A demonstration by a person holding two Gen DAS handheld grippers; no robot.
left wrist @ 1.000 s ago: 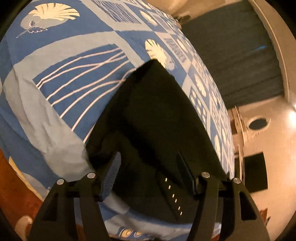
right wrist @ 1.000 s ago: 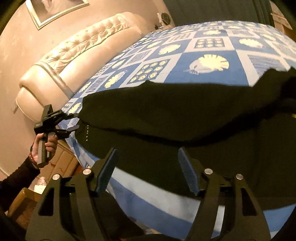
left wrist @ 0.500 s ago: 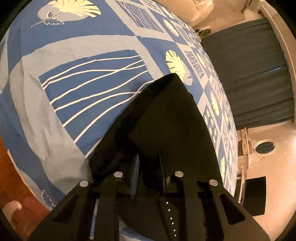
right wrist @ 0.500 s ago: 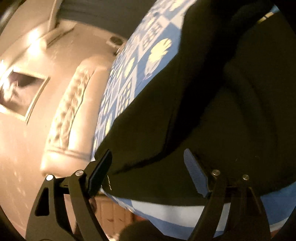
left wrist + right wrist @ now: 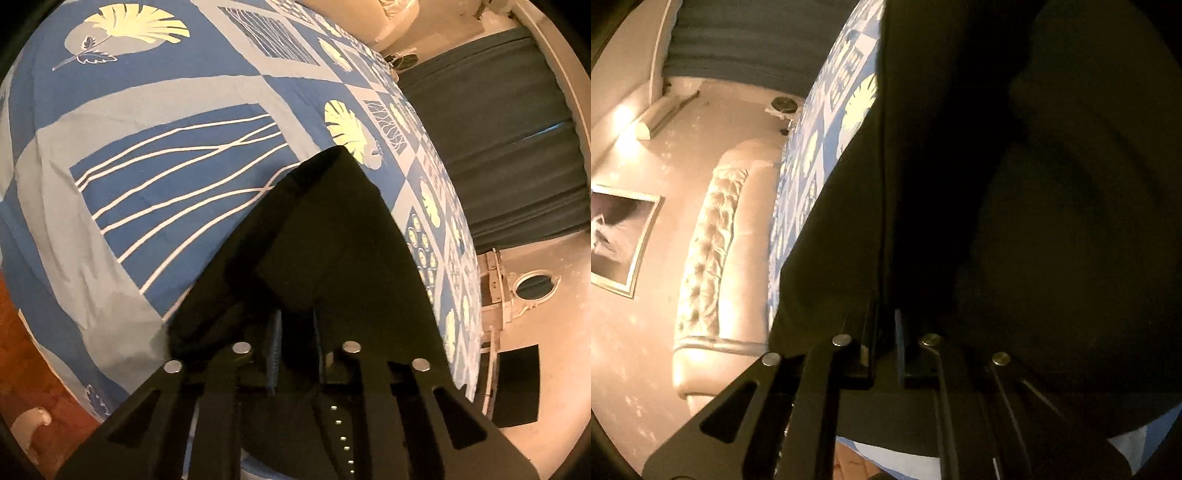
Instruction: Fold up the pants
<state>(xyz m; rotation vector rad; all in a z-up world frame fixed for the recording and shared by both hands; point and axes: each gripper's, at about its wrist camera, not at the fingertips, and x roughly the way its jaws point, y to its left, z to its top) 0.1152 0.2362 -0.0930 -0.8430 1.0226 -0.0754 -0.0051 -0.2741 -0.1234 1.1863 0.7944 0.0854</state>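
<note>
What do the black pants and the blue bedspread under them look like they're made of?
Black pants: matte woven cloth, probably cotton or a blend; they drape limply, no sheen, and a stitched seam runs down them in the right wrist view. Blue bedspread: thin printed woven sheet, likely cotton or polycotton; soft creases, flat finish. Neither fibre is certain.

**Hidden and cut-off items, both wrist views**

- Black pants [image 5: 332, 236]: in your left view the near end runs under the gripper body at 6 o'clock. In your right view the cloth fills the frame from 12 to 5 o'clock and is too dark for you to tell folds or seams.
- Left gripper [image 5: 295, 332]: cloth covers the fingertips; you cannot see the pad contact.
- Bedspread [image 5: 147, 206]: cut off at 9 and 12 o'clock.
- Framed picture [image 5: 617, 236]: cropped at 9 o'clock, subject blurred.
- Round object [image 5: 783, 105] beside the headboard [image 5: 713, 236]: too small to identify.
</note>
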